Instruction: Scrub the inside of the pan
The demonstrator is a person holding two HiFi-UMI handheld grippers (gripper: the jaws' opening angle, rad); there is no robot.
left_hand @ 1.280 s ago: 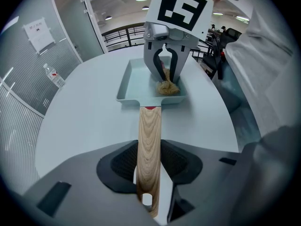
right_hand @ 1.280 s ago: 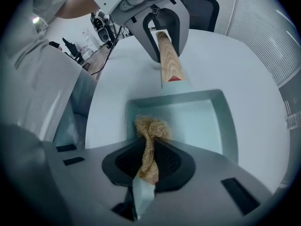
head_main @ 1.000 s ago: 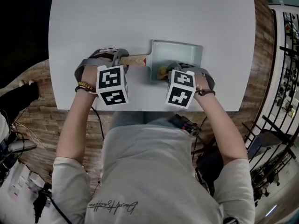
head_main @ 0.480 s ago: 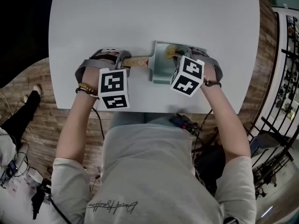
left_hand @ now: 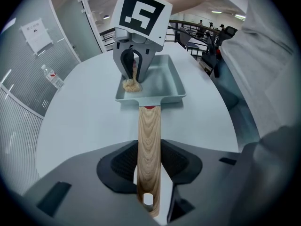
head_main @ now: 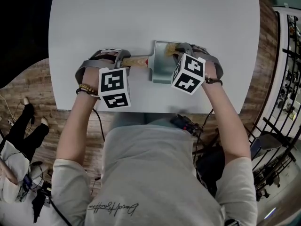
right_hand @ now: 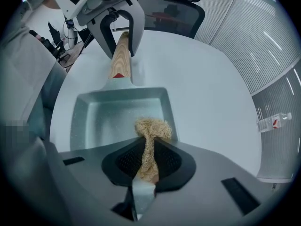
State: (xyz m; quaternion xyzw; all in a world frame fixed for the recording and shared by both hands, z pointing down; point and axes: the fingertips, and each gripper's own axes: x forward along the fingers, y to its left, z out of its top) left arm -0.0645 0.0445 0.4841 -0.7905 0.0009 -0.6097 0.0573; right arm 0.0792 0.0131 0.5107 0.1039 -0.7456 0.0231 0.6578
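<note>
A square grey-green pan (head_main: 164, 67) (left_hand: 160, 81) (right_hand: 117, 117) with a wooden handle (head_main: 136, 60) (left_hand: 149, 149) (right_hand: 120, 55) lies on the white table (head_main: 155, 13). My left gripper (head_main: 123, 60) (left_hand: 149, 182) is shut on the handle and holds it flat. Over the pan's far side my right gripper (head_main: 175, 51) (right_hand: 149, 154) points straight down, shut on a tan fibrous scrubber (right_hand: 153, 128) (left_hand: 131, 84). The scrubber's tuft presses on the pan floor near the far wall.
A clear water bottle (left_hand: 52, 77) (right_hand: 273, 121) lies on the table well beyond the pan. The table's near edge (head_main: 141, 111) runs just below both hands. An office chair (right_hand: 174, 6) stands past the table on my left gripper's side.
My right gripper has carried the scrubber from the pan's near side to its far side. The left gripper and the handle have stayed put.
</note>
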